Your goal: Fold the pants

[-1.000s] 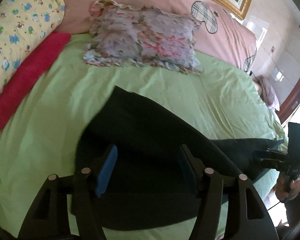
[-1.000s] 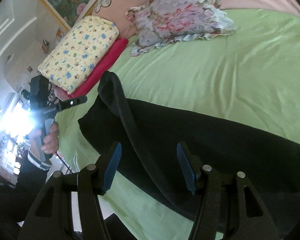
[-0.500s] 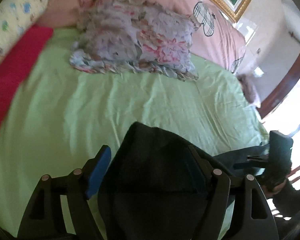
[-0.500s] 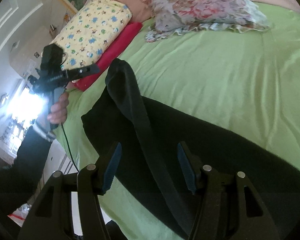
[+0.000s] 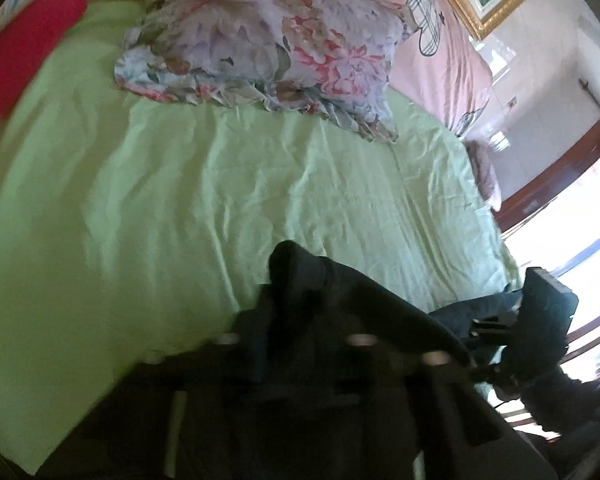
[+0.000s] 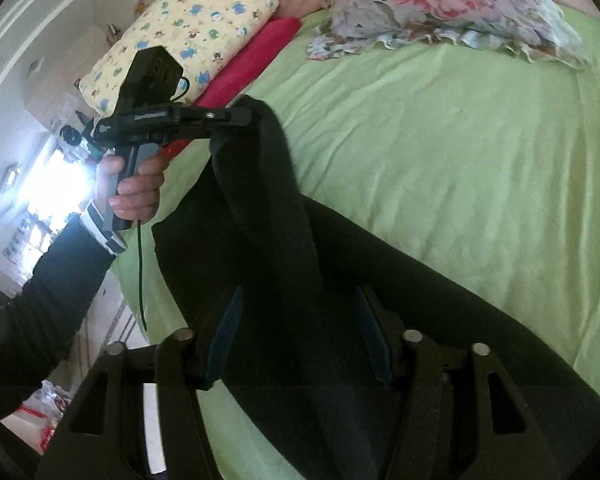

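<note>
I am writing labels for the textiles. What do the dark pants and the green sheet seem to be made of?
Dark pants: likely a thick, matte knit or fleece; it drapes in soft rounded folds without shine. Green sheet: probably thin, smooth woven cotton; fine creases, slight sheen.

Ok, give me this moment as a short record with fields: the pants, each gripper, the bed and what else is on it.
pants: black pants, one end lifted off the sheet, the rest lying on the bed
left gripper: left gripper shut on the lifted end
right gripper: right gripper open, jaws either side of the pants
bed: green sheet, wrinkled
other items: floral pillow, yellow printed pillow, red cloth under it
</note>
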